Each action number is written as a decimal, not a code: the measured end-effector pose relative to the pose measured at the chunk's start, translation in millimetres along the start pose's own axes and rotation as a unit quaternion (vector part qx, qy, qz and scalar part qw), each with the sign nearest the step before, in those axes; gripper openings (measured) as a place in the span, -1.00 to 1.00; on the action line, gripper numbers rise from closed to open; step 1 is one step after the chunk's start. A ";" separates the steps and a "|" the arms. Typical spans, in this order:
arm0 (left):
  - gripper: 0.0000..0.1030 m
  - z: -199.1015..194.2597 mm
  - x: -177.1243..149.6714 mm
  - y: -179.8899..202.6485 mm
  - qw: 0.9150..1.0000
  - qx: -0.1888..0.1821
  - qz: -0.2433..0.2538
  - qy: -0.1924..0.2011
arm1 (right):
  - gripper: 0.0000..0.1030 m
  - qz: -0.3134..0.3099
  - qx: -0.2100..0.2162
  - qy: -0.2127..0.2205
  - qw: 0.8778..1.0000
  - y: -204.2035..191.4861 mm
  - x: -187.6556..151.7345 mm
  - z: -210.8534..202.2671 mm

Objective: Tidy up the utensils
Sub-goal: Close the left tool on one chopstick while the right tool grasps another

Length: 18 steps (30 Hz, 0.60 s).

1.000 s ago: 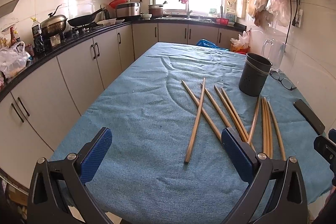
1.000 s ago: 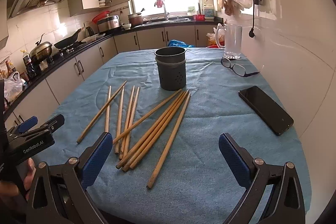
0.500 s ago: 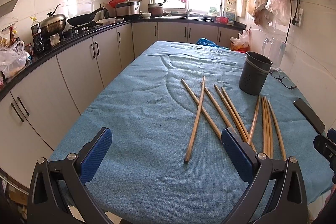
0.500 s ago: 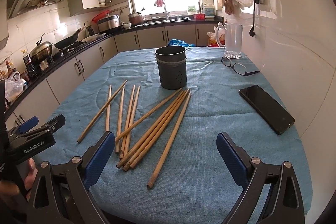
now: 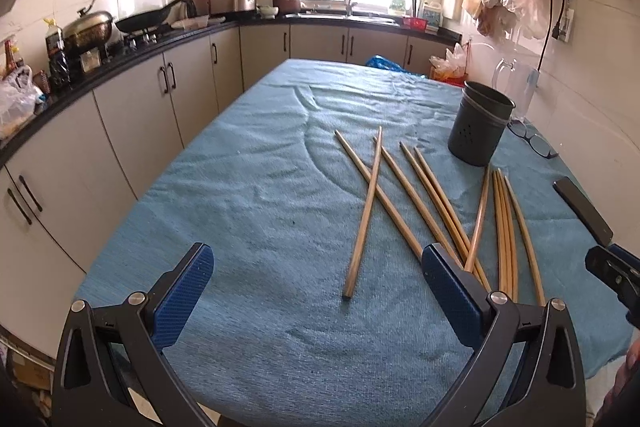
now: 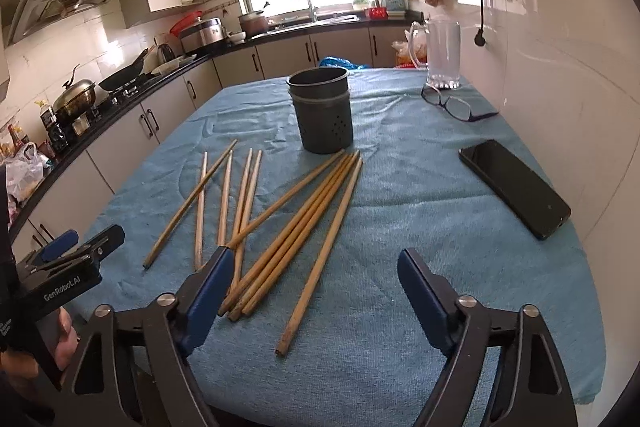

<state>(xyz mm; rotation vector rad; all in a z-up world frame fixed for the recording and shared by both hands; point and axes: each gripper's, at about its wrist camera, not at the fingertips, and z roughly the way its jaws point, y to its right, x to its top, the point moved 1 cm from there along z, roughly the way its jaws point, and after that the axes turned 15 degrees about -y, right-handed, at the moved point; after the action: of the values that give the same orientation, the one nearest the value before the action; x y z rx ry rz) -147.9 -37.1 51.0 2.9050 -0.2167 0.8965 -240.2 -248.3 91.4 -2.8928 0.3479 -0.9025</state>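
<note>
Several wooden chopsticks lie scattered on the blue tablecloth, also seen as chopsticks in the left wrist view. A dark perforated utensil holder stands upright behind them; the same holder shows at the right of the left wrist view. My right gripper hovers over the near ends of the chopsticks, its jaws closing, with nothing pressed between the pads. My left gripper is open above bare cloth, left of the chopsticks.
A black phone, a pair of glasses and a clear glass jug sit along the right side by the white wall. Kitchen counters with pots run along the left. A hand holds the left gripper's handle.
The right gripper's fingers have drawn closer together, the left finger now over the chopstick ends. The left gripper has hardly moved.
</note>
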 end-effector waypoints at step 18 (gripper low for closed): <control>1.00 34.3 50.3 -12.4 0.993 -0.043 0.043 -0.104 | -0.41 0.078 0.051 -0.132 0.987 46.6 79.2 62.7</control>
<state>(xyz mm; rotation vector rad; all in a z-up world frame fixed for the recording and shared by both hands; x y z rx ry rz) -85.9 -34.7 50.7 2.9251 -0.3899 0.5765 -149.9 -311.6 76.3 -2.7955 0.4788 -0.4893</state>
